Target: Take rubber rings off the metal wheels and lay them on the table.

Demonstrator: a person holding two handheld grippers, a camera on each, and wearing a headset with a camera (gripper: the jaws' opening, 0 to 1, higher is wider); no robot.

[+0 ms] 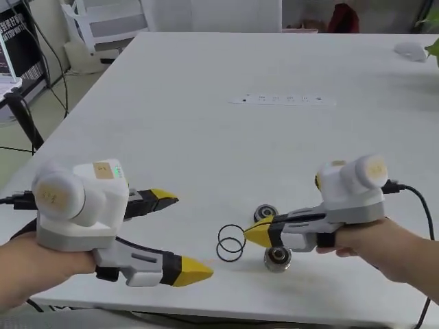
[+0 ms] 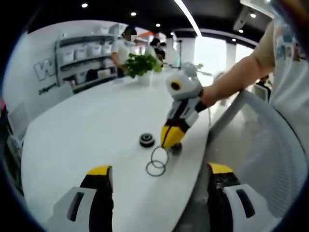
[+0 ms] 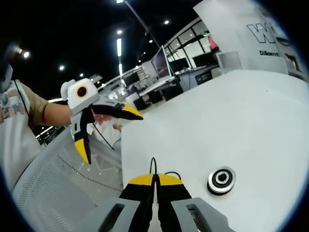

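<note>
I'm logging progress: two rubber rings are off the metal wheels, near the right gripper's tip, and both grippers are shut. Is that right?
Not quite. The left gripper is open: the left gripper view shows its jaws wide apart. The rest holds: two rubber rings are off the metal wheels, near the tip of the right gripper, which is shut.

A white power strip (image 1: pixel 282 100) lies flat, well apart from a leafy green plant (image 2: pixel 140 64) (possibly potted).

I count two rubber rings (image 1: pixel 232 242); two metal wheels (image 1: pixel 278 258); two claws, my left claw (image 1: pixel 192 235) and right claw (image 1: pixel 247 235).
</note>
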